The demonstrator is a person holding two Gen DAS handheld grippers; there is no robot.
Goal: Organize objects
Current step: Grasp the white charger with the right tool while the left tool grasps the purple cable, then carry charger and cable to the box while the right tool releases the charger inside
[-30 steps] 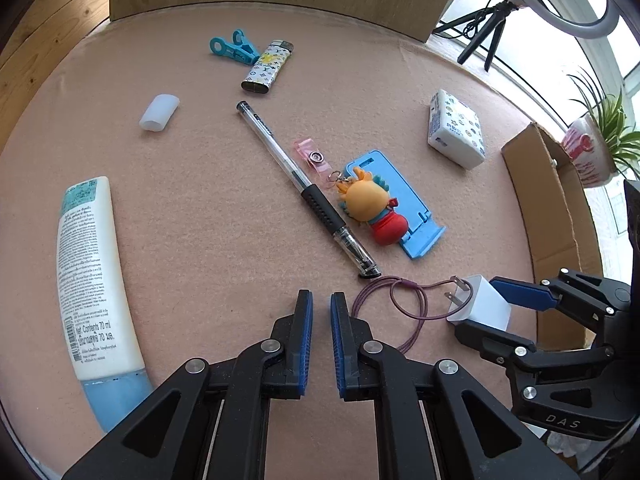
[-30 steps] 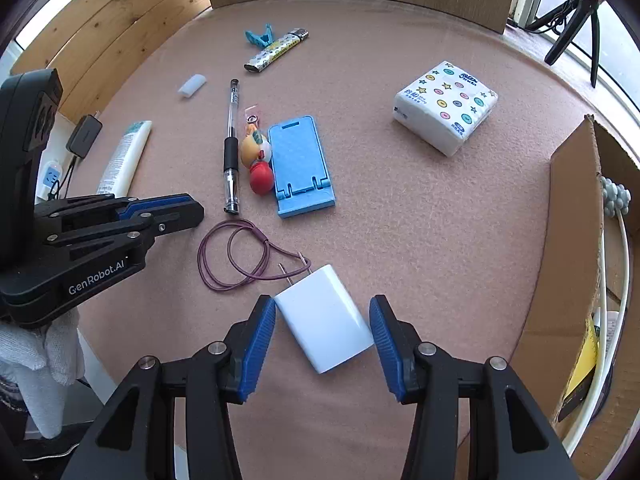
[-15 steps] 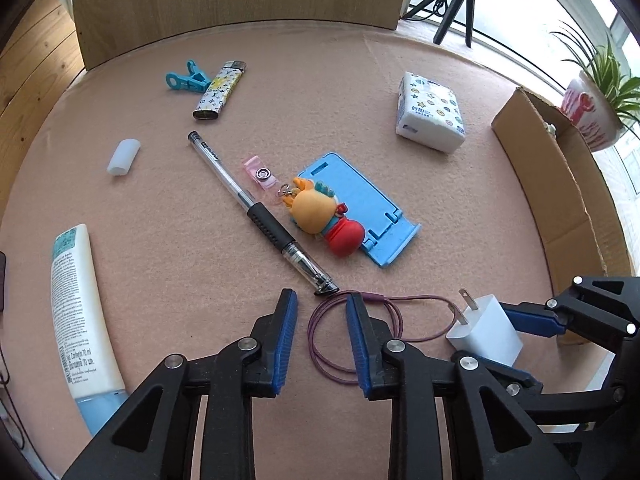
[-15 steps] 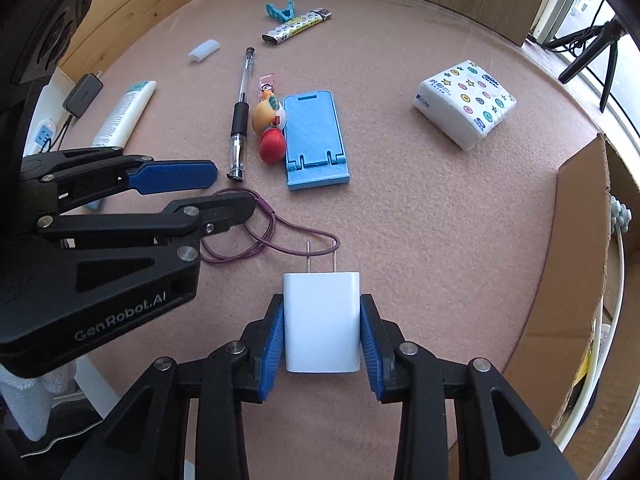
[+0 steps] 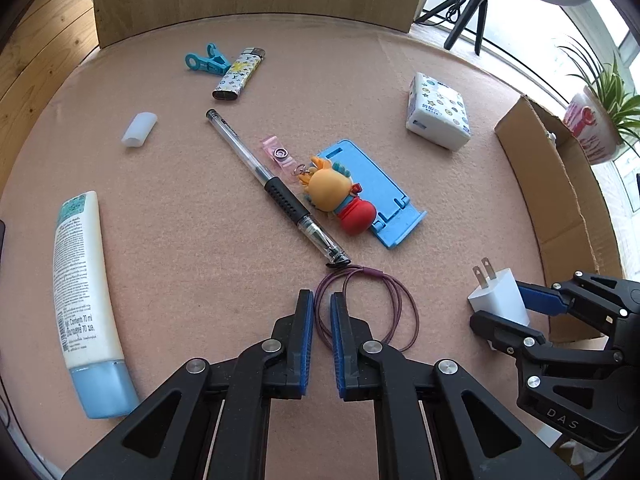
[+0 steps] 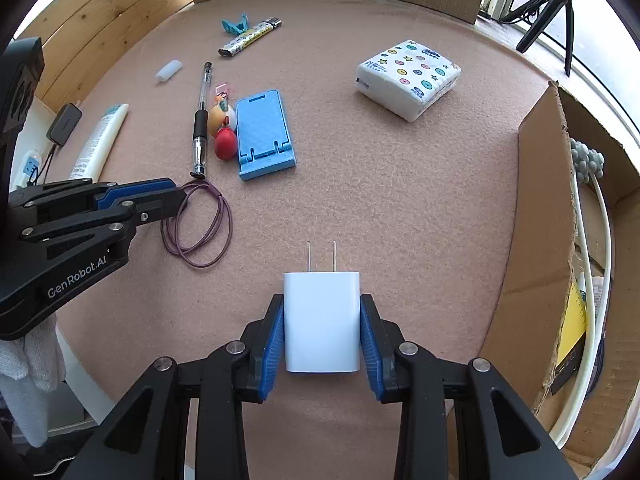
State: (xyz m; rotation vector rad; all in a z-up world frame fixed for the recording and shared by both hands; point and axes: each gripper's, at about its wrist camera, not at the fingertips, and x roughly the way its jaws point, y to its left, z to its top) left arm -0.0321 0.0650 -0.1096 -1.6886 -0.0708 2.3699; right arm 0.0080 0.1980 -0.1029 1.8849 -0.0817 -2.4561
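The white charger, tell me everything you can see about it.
The white charger is a smooth, glossy plastic block with rounded corners and two thin metal prongs pointing away from the right gripper. Its blue-padded fingers clamp its two sides. No cable is attached. It sits between the purple cord loop and the cardboard box.
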